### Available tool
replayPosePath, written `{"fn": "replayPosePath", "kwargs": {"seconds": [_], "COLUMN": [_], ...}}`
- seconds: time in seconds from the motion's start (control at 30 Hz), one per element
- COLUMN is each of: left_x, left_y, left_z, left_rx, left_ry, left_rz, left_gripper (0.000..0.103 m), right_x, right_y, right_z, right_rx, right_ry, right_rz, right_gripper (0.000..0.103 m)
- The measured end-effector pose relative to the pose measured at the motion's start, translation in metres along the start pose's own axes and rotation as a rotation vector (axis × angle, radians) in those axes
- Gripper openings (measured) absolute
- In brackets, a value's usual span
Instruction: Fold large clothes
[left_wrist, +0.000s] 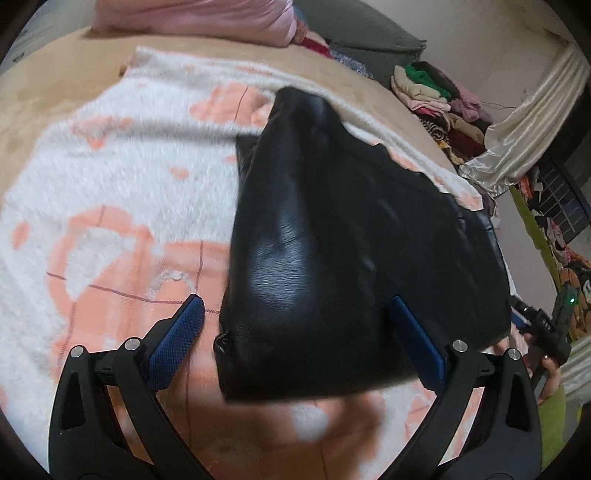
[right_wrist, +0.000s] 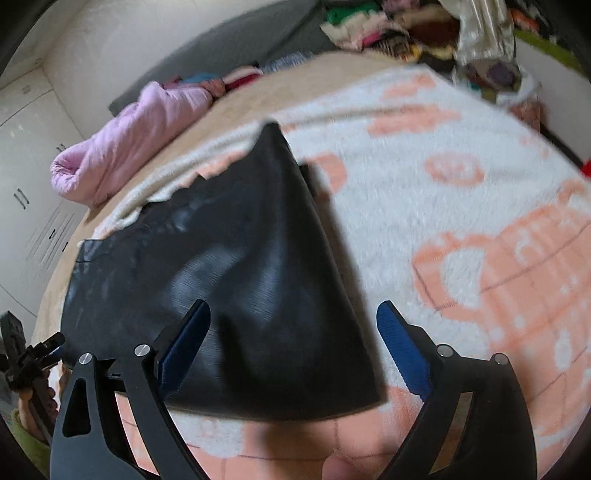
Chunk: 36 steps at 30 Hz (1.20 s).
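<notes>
Black leather-look garment (left_wrist: 332, 229) lies on the white-and-peach blanket (left_wrist: 110, 177), wide end at its near edge, narrow end pointing toward the far edge, where the pink pillow (left_wrist: 192, 14) is. Left gripper (left_wrist: 295, 332) and right gripper (right_wrist: 291, 339) both gape wide above it, holding nothing. It looks slick, so a shallow pinch could slip and bunch the fold.

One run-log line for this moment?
left gripper: open | right gripper: open | black garment: on blanket, unheld
</notes>
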<state>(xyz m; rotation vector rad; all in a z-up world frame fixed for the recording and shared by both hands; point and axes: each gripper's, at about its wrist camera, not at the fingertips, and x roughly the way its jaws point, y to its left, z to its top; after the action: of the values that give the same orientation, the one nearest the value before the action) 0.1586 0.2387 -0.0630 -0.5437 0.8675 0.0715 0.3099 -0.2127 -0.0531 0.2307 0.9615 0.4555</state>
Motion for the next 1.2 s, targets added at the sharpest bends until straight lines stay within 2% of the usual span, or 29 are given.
{"fn": "replayPosePath", "kwargs": {"seconds": [0.07, 0.13, 0.17, 0.2, 0.23, 0.3, 0.43, 0.67, 0.77, 0.83, 0.9, 0.93, 0.97, 1.0, 1.07, 1.2], "left_x": [0.007, 0.009, 0.010, 0.010, 0.010, 0.007, -0.006, -0.028, -0.026, -0.022, -0.019, -0.018, -0.018, -0.018, -0.019, -0.023], "left_y": [0.008, 0.008, 0.007, 0.006, 0.005, 0.000, 0.003, 0.001, 0.004, 0.009, 0.009, 0.010, 0.009, 0.010, 0.009, 0.009], "left_z": [-0.001, 0.000, 0.001, 0.001, 0.001, -0.001, -0.004, -0.027, -0.027, -0.024, -0.024, -0.023, -0.022, -0.021, -0.019, -0.021], "left_rx": [-0.037, -0.036, -0.033, -0.036, -0.034, -0.005, -0.007, 0.011, 0.009, 0.002, 0.006, 0.012, 0.015, 0.020, 0.036, 0.050], "left_ry": [-0.005, -0.013, -0.011, -0.006, -0.002, -0.002, -0.002, 0.026, 0.036, 0.043, 0.045, 0.045, 0.047, 0.049, 0.049, 0.049], "left_rz": [-0.043, -0.050, -0.055, -0.066, -0.056, -0.041, -0.058, -0.049, -0.048, -0.048, -0.043, -0.042, -0.044, -0.044, -0.030, -0.010], "left_gripper": [0.093, 0.091, 0.086, 0.075, 0.071, 0.061, 0.049, 0.048, 0.052, 0.058, 0.061, 0.062, 0.063, 0.064, 0.068, 0.080], "right_x": [0.009, 0.010, 0.011, 0.010, 0.009, 0.003, -0.013, -0.033, -0.038, -0.034, -0.033, -0.032, -0.033, -0.033, -0.035, -0.050], "right_y": [-0.011, -0.012, -0.010, -0.008, -0.006, -0.003, 0.002, -0.001, 0.000, 0.001, 0.003, 0.003, 0.002, 0.002, 0.004, 0.018], "right_z": [-0.002, -0.002, -0.002, -0.002, -0.003, -0.003, -0.005, -0.027, -0.036, -0.035, -0.035, -0.034, -0.034, -0.033, -0.032, -0.026], "right_rx": [0.057, 0.071, 0.077, 0.074, 0.058, 0.047, 0.048, 0.076, 0.070, 0.061, 0.041, 0.035, 0.032, 0.027, 0.015, -0.070], "right_ry": [0.026, 0.025, 0.039, 0.039, 0.040, 0.036, 0.031, 0.048, 0.035, 0.039, 0.037, 0.038, 0.035, 0.032, 0.024, -0.081], "right_rz": [0.049, 0.098, 0.151, 0.147, 0.141, 0.127, 0.118, 0.094, 0.068, 0.042, 0.014, -0.011, -0.027, -0.035, -0.061, -0.176], "right_gripper": [0.089, 0.065, 0.056, 0.049, 0.044, 0.028, 0.024, 0.025, 0.029, 0.034, 0.042, 0.054, 0.059, 0.059, 0.070, 0.084]}}
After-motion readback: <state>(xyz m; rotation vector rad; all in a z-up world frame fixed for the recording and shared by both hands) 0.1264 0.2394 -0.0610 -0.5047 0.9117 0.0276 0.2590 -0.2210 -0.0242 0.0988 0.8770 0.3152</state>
